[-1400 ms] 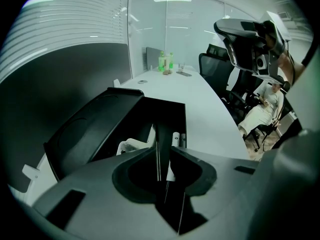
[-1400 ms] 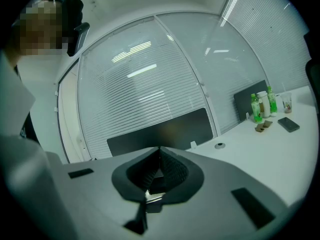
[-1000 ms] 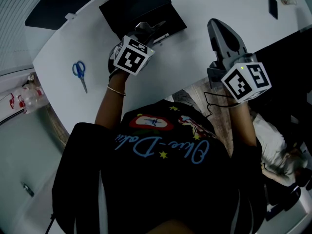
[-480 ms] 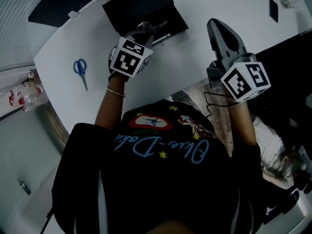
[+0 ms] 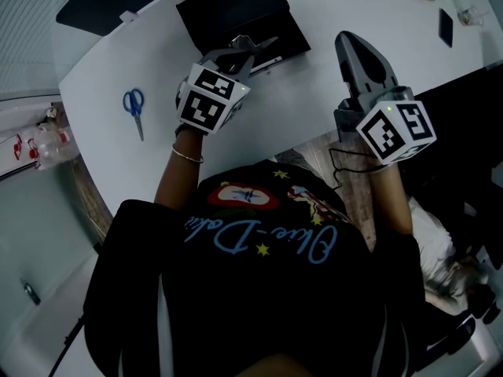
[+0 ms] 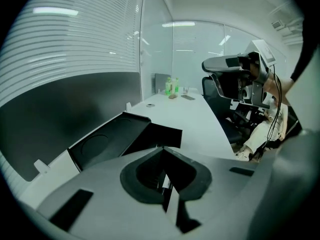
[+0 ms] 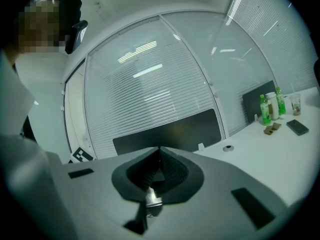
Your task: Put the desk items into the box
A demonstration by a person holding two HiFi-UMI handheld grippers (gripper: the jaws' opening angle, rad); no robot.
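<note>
Left gripper (image 5: pixel 255 47) has lifted slightly at the black box's (image 5: pixel 236 10) near edge, jaws clenched (possibly pinching something thin). Right gripper (image 5: pixel 350 42), right of the box, clenched empty.

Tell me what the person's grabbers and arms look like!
The left gripper and right gripper are grey with pointed jaws lined in ridged black. Each carries a white cube printed with black square markers. The person wears a black top with light-blue writing and a bracelet on the left wrist.
</note>
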